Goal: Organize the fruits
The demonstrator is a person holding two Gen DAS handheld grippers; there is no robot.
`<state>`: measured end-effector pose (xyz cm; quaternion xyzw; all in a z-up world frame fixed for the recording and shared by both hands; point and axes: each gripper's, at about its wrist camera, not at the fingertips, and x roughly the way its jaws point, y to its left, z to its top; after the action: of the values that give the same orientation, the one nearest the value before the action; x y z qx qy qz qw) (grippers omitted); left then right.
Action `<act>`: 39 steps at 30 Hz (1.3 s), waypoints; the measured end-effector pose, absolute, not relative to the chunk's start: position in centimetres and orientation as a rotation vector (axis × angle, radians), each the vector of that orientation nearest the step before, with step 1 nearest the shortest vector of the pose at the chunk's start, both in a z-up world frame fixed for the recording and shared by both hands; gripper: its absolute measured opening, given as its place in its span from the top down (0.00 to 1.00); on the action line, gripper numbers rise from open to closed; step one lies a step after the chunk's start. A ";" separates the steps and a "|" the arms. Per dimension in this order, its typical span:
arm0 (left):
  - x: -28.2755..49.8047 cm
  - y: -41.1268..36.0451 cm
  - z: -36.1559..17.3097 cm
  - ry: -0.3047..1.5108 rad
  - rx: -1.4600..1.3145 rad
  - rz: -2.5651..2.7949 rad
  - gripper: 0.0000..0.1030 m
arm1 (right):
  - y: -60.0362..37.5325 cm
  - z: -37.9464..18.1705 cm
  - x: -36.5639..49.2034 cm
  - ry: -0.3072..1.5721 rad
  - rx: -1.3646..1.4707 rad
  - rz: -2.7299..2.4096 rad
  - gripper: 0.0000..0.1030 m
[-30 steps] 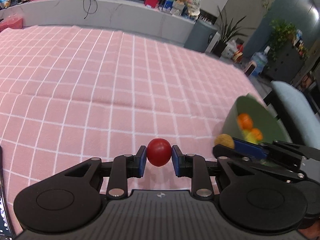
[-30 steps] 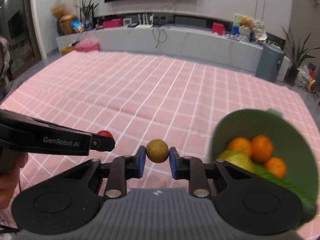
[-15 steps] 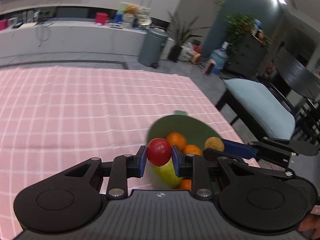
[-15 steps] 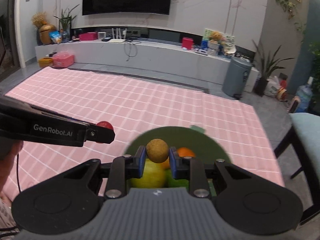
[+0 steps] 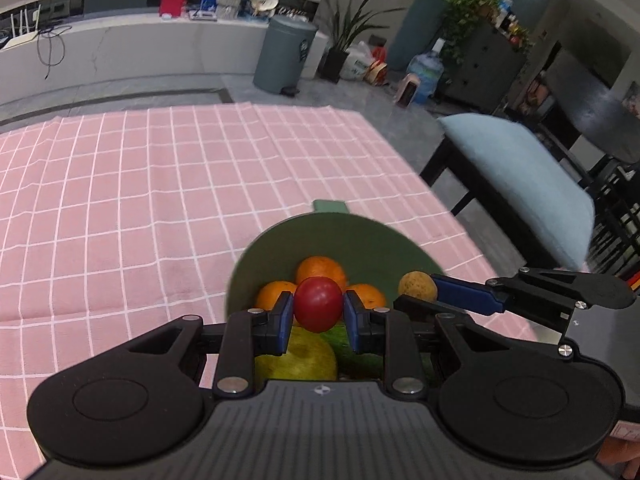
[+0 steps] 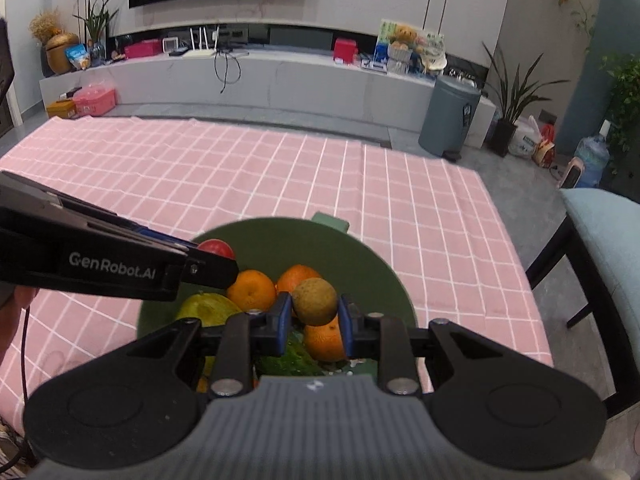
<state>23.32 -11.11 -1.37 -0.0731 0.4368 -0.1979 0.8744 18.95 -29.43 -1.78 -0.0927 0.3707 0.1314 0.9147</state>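
Note:
My left gripper (image 5: pixel 318 311) is shut on a small red round fruit (image 5: pixel 318 304) and holds it above the green bowl (image 5: pixel 360 240). My right gripper (image 6: pixel 314 307) is shut on a brown-yellow round fruit (image 6: pixel 314 301) over the same bowl (image 6: pixel 280 240). The bowl holds three oranges (image 6: pixel 251 290), a yellow-green fruit (image 5: pixel 300 356) and something dark green (image 6: pixel 288 360). The right gripper and its fruit (image 5: pixel 417 286) show in the left wrist view; the left gripper's red fruit (image 6: pixel 216 248) shows in the right wrist view.
The bowl stands near the right edge of a table with a pink checked cloth (image 5: pixel 160 200). A chair with a light blue cushion (image 5: pixel 520 168) stands beside that edge. A grey bin (image 6: pixel 448 116) and a low cabinet (image 6: pixel 280 80) are beyond the table.
Both grippers have swung right from above the bare cloth to above the green bowl, each still holding its fruit.

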 end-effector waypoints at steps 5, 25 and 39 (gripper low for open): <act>24.4 -10.7 -2.5 0.954 -0.144 -0.374 0.71 | -28.4 -3.1 20.0 0.791 -0.198 0.290 0.80; 24.3 -10.8 -3.1 0.975 -0.111 -0.372 0.49 | -27.2 -5.0 20.8 0.844 -0.263 0.326 0.68; 17.6 -10.2 4.9 0.717 -0.010 -0.328 0.31 | -29.5 2.5 14.8 0.640 -0.180 0.234 0.43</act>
<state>17.58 -10.15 4.86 -0.0049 0.3491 -0.1600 0.9233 14.78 -29.52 2.55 -0.0883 0.3133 0.1145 0.9386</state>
